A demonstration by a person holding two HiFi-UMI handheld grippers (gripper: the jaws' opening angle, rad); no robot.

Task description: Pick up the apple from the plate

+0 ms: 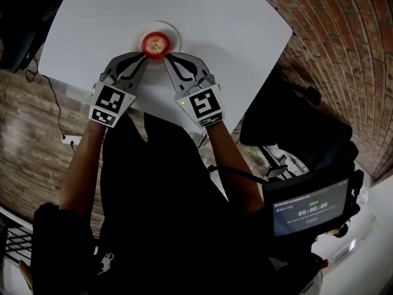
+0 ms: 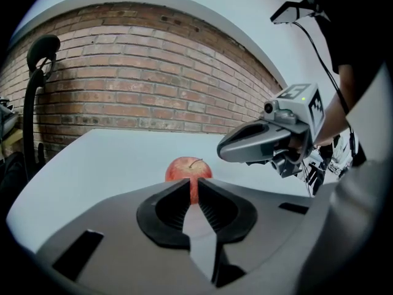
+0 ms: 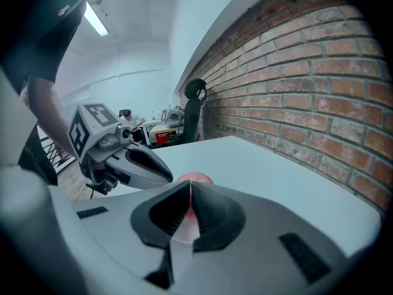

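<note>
Two tools converge on apple (image 1: 155, 43), which sits on white plate (image 1: 174, 32) toward far edge of white bench (image 1: 245, 35). Left tool (image 1: 145, 56) and right tool (image 1: 167, 58): jaws together, nothing clamped, tips just short of fruit on near side, probably staged for approach. Forearms extended forward, both tools pitched downward, angled inward toward each other. Jaws must part before any grasp.
</note>
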